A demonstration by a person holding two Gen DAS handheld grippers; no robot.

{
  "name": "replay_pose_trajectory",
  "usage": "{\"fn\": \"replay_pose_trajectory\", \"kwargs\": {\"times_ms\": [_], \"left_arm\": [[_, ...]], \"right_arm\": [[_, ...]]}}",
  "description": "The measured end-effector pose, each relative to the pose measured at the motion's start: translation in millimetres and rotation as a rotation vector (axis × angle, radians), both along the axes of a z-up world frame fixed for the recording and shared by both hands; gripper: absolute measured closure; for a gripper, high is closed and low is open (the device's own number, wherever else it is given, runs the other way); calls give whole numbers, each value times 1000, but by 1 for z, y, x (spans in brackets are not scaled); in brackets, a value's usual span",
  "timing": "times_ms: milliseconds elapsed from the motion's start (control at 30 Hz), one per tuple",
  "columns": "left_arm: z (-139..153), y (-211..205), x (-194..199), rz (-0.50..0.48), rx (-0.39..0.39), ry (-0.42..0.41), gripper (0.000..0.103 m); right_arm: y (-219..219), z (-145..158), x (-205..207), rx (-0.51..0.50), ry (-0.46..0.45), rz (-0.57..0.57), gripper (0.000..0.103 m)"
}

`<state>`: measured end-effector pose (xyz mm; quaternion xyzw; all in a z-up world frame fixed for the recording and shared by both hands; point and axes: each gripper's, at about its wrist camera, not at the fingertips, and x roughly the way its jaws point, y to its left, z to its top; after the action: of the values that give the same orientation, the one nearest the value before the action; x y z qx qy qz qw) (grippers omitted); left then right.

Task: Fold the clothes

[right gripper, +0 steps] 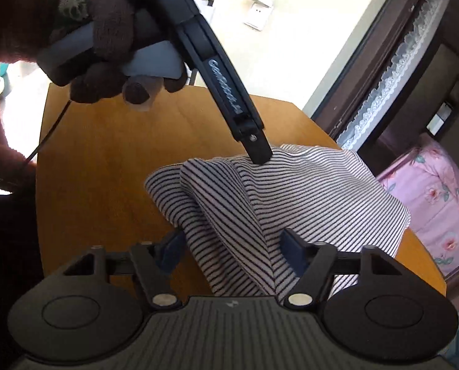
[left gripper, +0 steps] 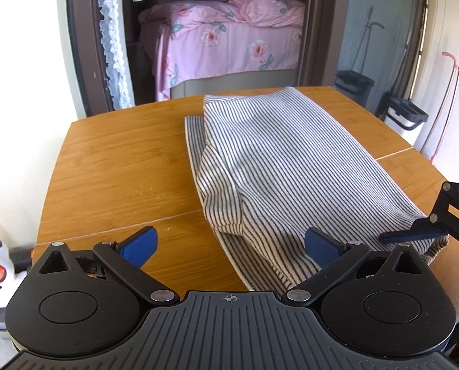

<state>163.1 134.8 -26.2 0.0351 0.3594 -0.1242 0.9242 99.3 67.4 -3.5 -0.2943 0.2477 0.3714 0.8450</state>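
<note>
Left wrist view shows a striped cloth (left gripper: 279, 160) lying folded on a wooden table (left gripper: 115, 166), filling the middle and right of the frame. It has thin dark and white stripes, and one layer sits on top of another. At the bottom of the frame, the left gripper (left gripper: 231, 245) has its two blue fingers spread wide apart, with nothing held between them. One blue finger (left gripper: 322, 245) rests just over the near edge of the cloth, and the other is over bare wood. At the right edge, the right gripper (left gripper: 414, 234) touches the near right corner of the cloth. In the right wrist view, the striped cloth (right gripper: 291, 194) bunches up in the middle of the frame, and a fold of it runs down between the right gripper's (right gripper: 234, 246) fingers, which stand apart with a gap on each side of it. The left gripper (right gripper: 260, 154) comes in from the upper left, held by a hand (right gripper: 112, 40) in a brown glove, its tip at the top of the cloth. Behind the table, a bed with a pink flower blanket (left gripper: 226, 37) sits in the upper middle.
</note>
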Motion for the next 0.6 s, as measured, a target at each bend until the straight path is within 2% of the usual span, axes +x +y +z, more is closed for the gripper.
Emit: {"fn": "replay_pose_trajectory", "kwargs": {"times_ms": [67,167,233,300,433,533,600], "left_arm": [[6,9,-6,-3,-18,-23,0],[14,23,-16,-43,-79,-39,0],[18,29,-24,-104,-108,-41,0],[19,27,-31,-164,-99,-44,0],[7,5,-40,-295,-43,-34,0],[-8,-21,-36,-336,27,-21,0],[-18,-36,-28,-304,84,-13,0]], "right_arm": [[-14,12,23,124,146,-83,56],[-45,23,59,322,360,-212,60],[-60,21,75,409,460,-266,60],[-71,19,84,472,535,-295,60],[-75,20,88,493,566,-299,60],[-69,26,70,404,446,-255,59],[-64,31,52,323,324,-220,45]]}}
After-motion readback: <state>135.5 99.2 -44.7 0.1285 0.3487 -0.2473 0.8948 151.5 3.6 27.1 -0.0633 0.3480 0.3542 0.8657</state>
